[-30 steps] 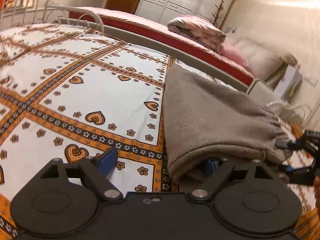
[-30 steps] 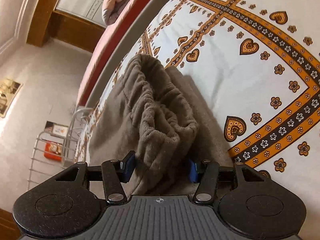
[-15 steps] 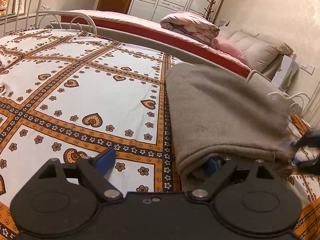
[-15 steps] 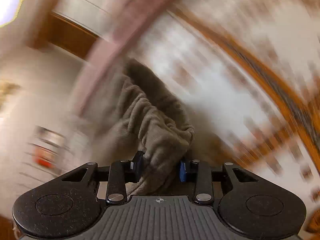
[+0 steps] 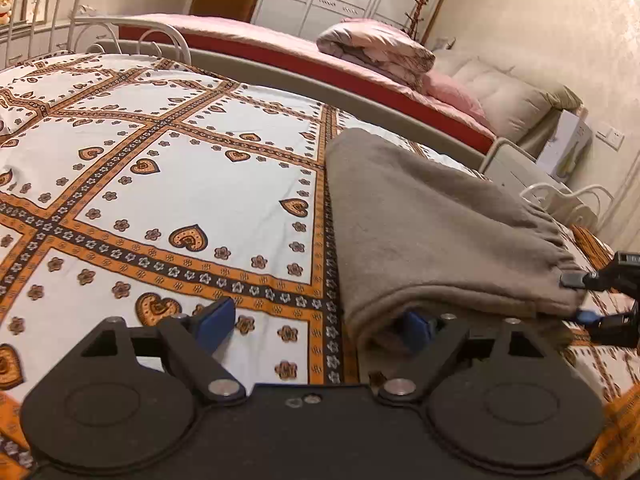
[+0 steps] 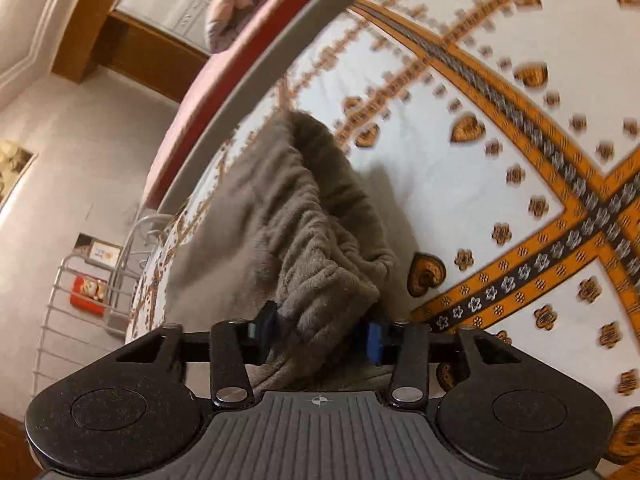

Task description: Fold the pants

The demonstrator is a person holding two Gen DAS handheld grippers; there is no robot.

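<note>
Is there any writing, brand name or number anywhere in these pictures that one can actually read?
None can be read.
White box by the far wall: a picture, no legible words.
Framed card on the shelf: marks too small.
Red packet and small card on the wire rack: print too blurred.

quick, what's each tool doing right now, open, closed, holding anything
Left tool: open, one finger under the folded edge of the grey pants, gripping nothing.
Right tool: jaws just widened, still clamping the pants' gathered waistband.

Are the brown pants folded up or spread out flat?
Folded. The pants lie doubled over on the bedspread, layers stacked at the near edge.
</note>
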